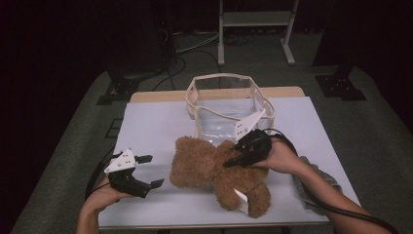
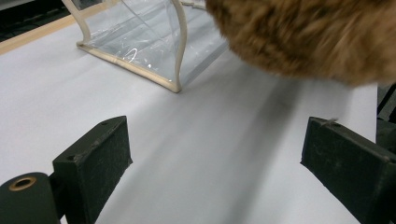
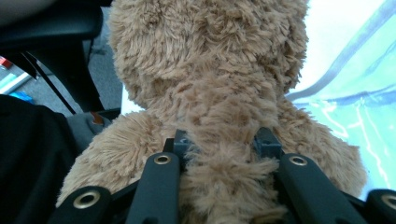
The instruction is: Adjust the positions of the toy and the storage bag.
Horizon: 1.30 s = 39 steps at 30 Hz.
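Pinching teddy bear (image 3: 210,93) fur, right gripper (image 1: 238,155), left gripper (image 1: 148,171) wide open

A white table (image 1: 156,122) with a pale wood far edge stands before me on grey carpet (image 1: 370,122). Beyond it, a white metal frame (image 1: 255,19) rises against a dark, unlit room. Black stand feet (image 1: 119,90) rest at both far corners, with cables (image 1: 195,46) trailing across the floor between them.
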Each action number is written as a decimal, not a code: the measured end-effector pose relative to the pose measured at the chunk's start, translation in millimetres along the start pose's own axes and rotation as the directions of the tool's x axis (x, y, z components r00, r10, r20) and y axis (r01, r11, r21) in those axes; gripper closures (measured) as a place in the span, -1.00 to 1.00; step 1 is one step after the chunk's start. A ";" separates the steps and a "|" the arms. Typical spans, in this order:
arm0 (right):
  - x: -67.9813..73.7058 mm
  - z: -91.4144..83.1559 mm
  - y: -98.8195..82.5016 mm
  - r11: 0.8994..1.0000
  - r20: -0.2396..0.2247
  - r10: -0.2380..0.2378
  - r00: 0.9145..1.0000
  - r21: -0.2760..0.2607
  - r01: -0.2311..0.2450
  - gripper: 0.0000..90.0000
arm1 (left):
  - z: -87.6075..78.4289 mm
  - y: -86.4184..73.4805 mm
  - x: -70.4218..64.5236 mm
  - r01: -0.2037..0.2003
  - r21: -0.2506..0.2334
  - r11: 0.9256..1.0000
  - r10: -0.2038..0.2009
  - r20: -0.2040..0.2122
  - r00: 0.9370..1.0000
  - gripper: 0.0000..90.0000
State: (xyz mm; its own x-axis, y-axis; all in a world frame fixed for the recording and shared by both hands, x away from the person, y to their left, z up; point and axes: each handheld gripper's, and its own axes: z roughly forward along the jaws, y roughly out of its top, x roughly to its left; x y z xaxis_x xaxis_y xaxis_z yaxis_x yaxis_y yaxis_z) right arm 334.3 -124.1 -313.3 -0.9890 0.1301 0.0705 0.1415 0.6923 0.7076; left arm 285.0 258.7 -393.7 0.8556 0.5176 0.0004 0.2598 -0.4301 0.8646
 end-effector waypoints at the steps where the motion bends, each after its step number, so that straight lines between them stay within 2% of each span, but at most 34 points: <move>1: 0.7 -1.7 1.6 1.000 -0.001 0.002 1.000 -0.008 -0.002 0.55 | -0.5 0.0 0.3 -0.001 0.004 1.000 0.001 -0.001 1.000 -0.83; 7: 4.6 -12.4 15.3 0.998 -0.019 -0.009 1.000 -0.063 0.007 0.55 | -1.9 -0.9 1.3 0.003 0.000 1.000 -0.003 -0.005 1.000 -0.83; 15: 9.4 -33.7 45.8 0.994 -0.031 -0.030 0.999 -0.110 0.026 0.55 | -2.9 -1.7 2.1 0.005 -0.002 1.000 -0.005 -0.006 1.000 -0.83; 26: 10.6 -63.3 84.6 0.988 -0.010 -0.056 0.998 -0.143 0.054 0.55 | -4.2 -3.5 4.3 0.013 -0.006 1.000 -0.013 -0.013 1.000 -0.83; 31: 10.5 -73.5 101.4 0.987 0.001 -0.070 0.998 -0.145 0.070 0.55 | -2.2 -3.4 3.2 0.002 -0.002 1.000 -0.002 0.001 1.000 -0.83; 39: 10.1 -87.9 127.8 0.987 0.009 -0.085 0.996 -0.136 0.086 0.55 | -2.2 -3.9 3.7 0.007 -0.002 1.000 -0.007 -0.002 1.000 -0.83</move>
State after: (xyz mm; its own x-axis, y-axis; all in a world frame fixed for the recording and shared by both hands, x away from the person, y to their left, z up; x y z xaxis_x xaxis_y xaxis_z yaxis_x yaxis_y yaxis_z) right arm 338.6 -96.8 -160.4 -0.9970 0.0773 0.0034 0.0491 0.5981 0.7999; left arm 286.1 263.9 -396.0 0.8529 0.5221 -0.0051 0.2650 -0.4245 0.8658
